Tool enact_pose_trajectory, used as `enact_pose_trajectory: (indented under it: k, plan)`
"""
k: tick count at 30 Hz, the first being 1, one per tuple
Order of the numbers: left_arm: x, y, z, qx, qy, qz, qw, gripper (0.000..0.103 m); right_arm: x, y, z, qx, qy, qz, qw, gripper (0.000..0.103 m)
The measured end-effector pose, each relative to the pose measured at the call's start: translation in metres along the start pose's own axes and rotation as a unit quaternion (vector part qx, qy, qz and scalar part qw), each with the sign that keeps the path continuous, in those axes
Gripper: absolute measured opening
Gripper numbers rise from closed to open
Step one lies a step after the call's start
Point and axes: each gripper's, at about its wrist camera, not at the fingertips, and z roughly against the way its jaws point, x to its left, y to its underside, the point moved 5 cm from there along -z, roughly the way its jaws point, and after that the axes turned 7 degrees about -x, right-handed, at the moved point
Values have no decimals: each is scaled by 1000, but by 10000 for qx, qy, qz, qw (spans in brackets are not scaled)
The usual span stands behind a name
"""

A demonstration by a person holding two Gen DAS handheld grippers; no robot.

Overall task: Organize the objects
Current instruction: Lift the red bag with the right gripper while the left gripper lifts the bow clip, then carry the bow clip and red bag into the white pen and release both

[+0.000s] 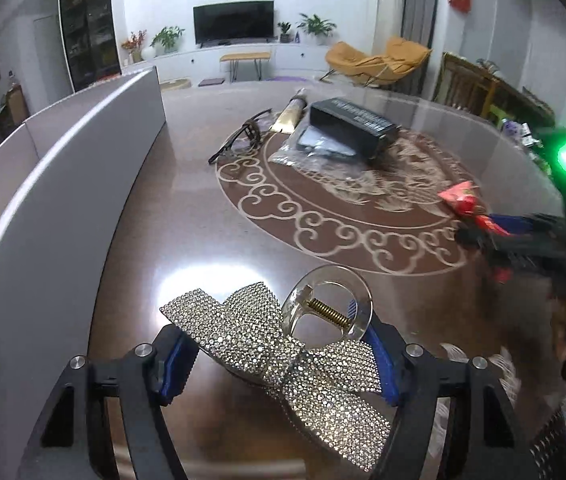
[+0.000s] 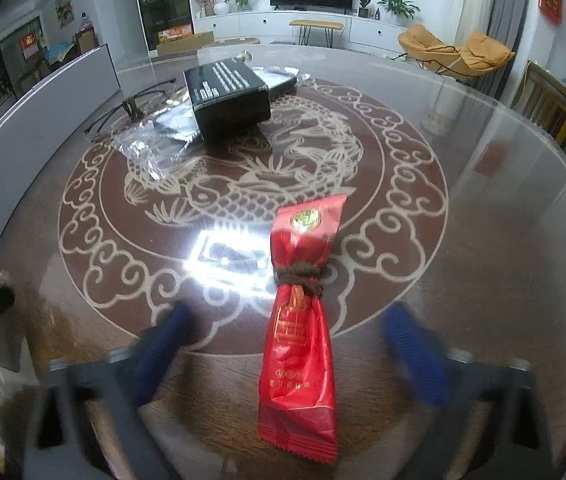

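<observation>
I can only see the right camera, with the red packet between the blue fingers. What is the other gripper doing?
Observer: The left gripper holds a sparkly bow hair clip across its fingers.
Operator: Is it just a bow?
Observer: No, a clear round clasp with a metal spring sits on top of the bow.
Operator: What's hiding behind the black box?
Observer: A gold tube lies beside the black box, next to a pair of glasses.
</observation>
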Motion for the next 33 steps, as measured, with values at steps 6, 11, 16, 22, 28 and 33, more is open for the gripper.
enact_pose_trajectory:
  k: [6, 11, 16, 22, 28, 33]
  plan:
    - [7, -9, 35, -233, 198, 209, 9993, 71, -9, -3, 4, 300, -292, -416, 9983, 20]
    - [17, -19, 62, -407, 309, 321, 9982, 71, -20, 0, 23, 283, -1151, -1476, 9819, 20]
    - [26, -31, 83, -596, 378, 418, 9966, 71, -15, -4, 43, 232, -1820, -2127, 9597, 20]
    - [47, -52, 109, -829, 346, 526, 9946, 71, 18, -22, 70, 96, -2350, -2144, 9480, 20]
    - [90, -68, 132, -1042, 167, 682, 9921, 71, 77, -49, 96, -64, -2822, -1775, 9428, 20]
    - [141, -74, 147, -1155, -256, 788, 9898, 71, 132, -65, 109, -22, -3262, -1543, 9326, 20]
